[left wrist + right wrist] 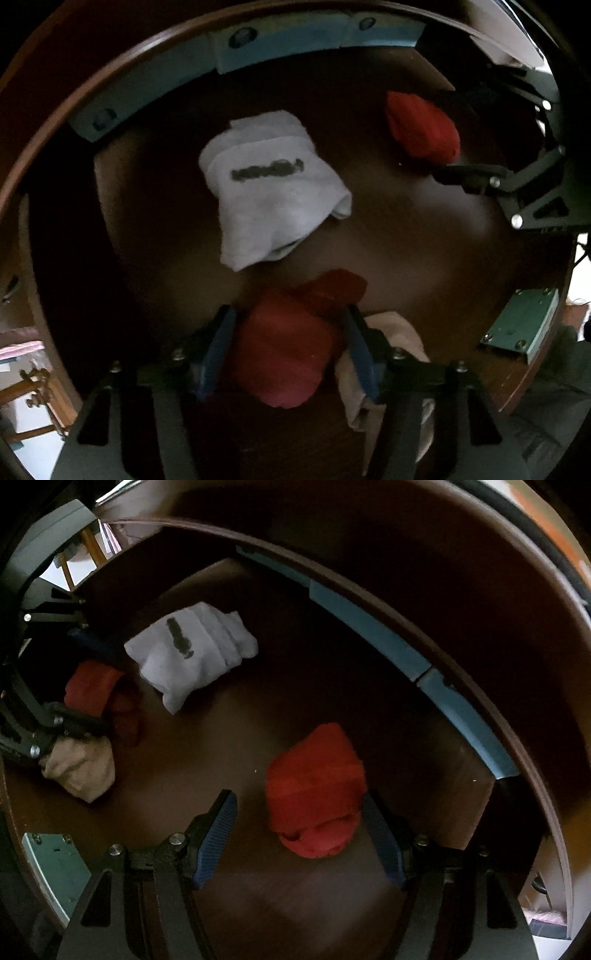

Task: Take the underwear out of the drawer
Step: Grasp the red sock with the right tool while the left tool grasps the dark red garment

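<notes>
1. Low in the left wrist view, the left tool [290, 349] points down into the drawer with its blue pads either side of a dark red folded underwear [284, 354]. The jaws stand partly apart, and the blur hides whether the pads press the cloth yet, so a grip is not shown.
2. Under that bundle's right side, at the lower right of the frame, lies a beige piece [388, 354], touching the right pad.
3. Low in the right wrist view, the right tool [301, 840] is also down in the drawer, jaws apart, with a bright red folded underwear [316, 794] between the pads. Its right edge lies against the right pad; the left pad stands clear.
4. Farther in, a white folded piece with a dark mark [269, 188] lies alone near the middle of the left view.
5. My reading: both tools are at the grasping step, with 2 red bundles lined up. Next, each must close fully on its own bundle, the left one without catching the beige piece, then lift straight up past the walls.
6. Beyond, the drawer floor [406, 240] is dark brown wood, with pale blue strips [369, 627] fixed along the far wall.
7. Outside the drawer, at the frame edges, the room is bright, with a wooden chair [37, 387] at lower left.
</notes>
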The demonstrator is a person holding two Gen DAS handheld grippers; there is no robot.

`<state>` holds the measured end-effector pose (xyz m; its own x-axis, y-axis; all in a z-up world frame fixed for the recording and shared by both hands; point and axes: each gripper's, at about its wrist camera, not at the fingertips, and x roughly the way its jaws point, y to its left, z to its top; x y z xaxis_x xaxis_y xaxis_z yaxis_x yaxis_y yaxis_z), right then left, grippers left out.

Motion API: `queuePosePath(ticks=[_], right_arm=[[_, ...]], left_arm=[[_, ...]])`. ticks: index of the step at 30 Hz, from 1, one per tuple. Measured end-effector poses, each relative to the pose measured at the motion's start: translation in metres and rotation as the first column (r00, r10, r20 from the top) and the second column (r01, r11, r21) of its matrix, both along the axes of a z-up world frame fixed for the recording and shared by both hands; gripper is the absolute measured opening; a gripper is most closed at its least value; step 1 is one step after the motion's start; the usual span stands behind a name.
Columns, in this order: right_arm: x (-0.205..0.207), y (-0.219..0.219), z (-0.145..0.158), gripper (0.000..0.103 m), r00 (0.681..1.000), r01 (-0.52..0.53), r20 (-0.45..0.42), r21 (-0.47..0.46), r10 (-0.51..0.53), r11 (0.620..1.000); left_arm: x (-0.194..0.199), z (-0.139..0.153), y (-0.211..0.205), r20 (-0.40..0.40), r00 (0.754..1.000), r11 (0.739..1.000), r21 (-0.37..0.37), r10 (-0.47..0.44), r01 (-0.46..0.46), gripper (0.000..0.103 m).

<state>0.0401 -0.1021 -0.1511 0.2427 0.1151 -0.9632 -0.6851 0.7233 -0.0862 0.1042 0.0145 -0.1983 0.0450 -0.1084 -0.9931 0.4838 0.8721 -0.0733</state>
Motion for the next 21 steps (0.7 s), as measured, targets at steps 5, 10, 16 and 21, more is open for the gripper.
queuePosePath(ticks=[5, 10, 16, 21], right_arm=[[0.001, 0.003, -0.006, 0.069, 1.000, -0.004, -0.027, -0.016, 0.004, 1.000], [0.003, 0.003, -0.007, 0.048, 0.999, 0.004, -0.042, -0.005, -0.004, 1.000], [0.004, 0.001, -0.005, 0.041, 0.999, -0.005, -0.047, 0.024, 0.006, 1.000], [0.003, 0.001, 0.002, 0.035, 1.000, -0.006, -0.027, 0.052, 0.007, 0.999]], left_arm=[[0.010, -0.007, 0.004, -0.052, 0.998, 0.999, -0.036, 0.039, -0.041, 0.058], [0.017, -0.011, 0.004, -0.062, 0.996, 0.997, -0.046, 0.064, -0.067, 0.057], [0.015, -0.013, 0.001, -0.031, 0.998, 0.997, -0.051, 0.062, -0.064, 0.036], [0.004, -0.013, 0.000, 0.008, 0.999, 0.997, -0.055, 0.049, -0.049, 0.022]])
